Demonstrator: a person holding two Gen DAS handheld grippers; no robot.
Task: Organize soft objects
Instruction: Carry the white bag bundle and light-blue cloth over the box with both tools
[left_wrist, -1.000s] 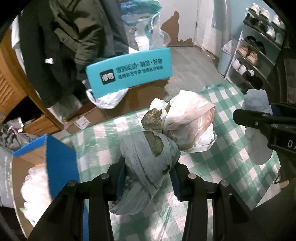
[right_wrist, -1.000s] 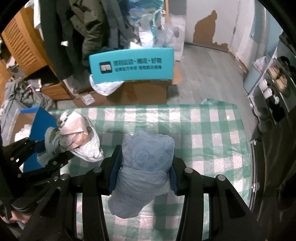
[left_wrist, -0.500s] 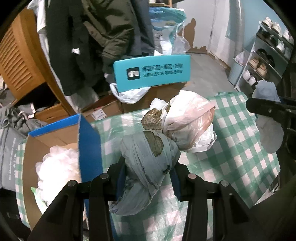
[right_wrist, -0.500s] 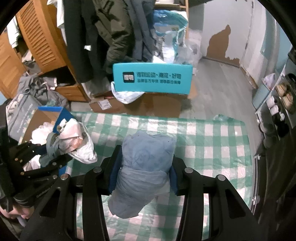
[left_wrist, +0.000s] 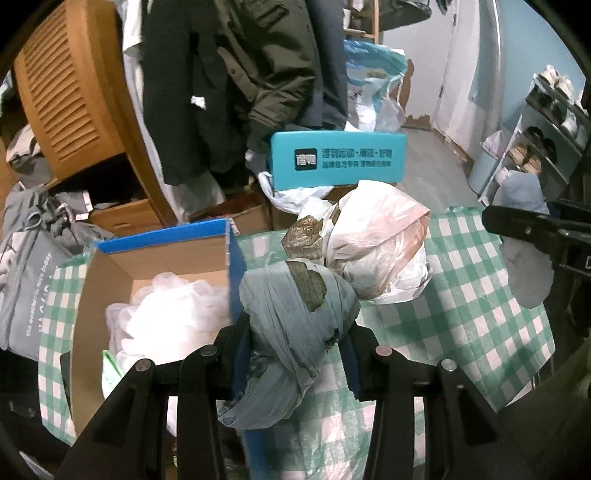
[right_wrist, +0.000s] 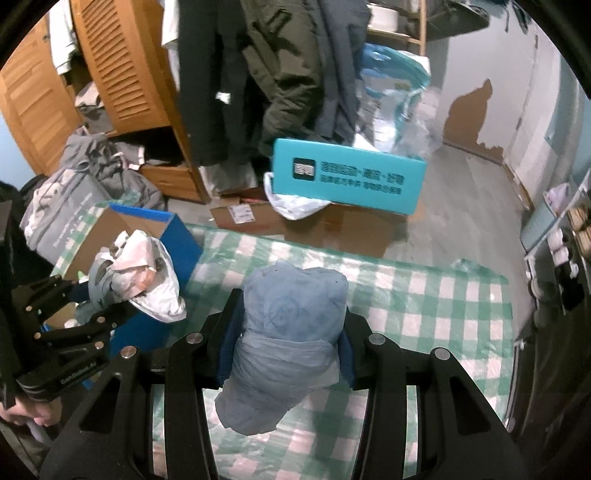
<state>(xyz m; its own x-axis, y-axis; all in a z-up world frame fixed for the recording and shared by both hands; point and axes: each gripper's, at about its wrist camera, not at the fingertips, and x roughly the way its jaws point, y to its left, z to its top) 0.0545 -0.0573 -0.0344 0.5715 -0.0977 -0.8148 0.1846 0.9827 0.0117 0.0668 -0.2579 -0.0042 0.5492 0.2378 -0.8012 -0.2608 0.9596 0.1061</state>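
My left gripper (left_wrist: 295, 347) is shut on a knotted bundle of grey-blue and pinkish-white plastic bags (left_wrist: 314, 295) and holds it in the air beside the blue wall of an open cardboard box (left_wrist: 166, 258). The box holds crumpled white plastic (left_wrist: 170, 314). The bundle also shows at the left of the right wrist view (right_wrist: 136, 273), above the box's edge (right_wrist: 162, 225). My right gripper (right_wrist: 288, 350) is shut on a pale blue plastic bag bundle (right_wrist: 291, 325), held above the green checked tablecloth (right_wrist: 424, 295). That bundle shows at the right of the left wrist view (left_wrist: 524, 240).
A teal box with dark print (right_wrist: 347, 181) rests on brown cartons on the floor past the table's far edge. Dark coats (right_wrist: 288, 66) hang behind it beside a wooden louvred wardrobe (right_wrist: 122, 74). A shoe rack (left_wrist: 546, 122) stands at the right. A grey bag (left_wrist: 26, 280) sits left of the box.
Both grippers have moved left with their bundles. The open box has come further into the left wrist view, and the left bundle now hangs at the box's blue wall.
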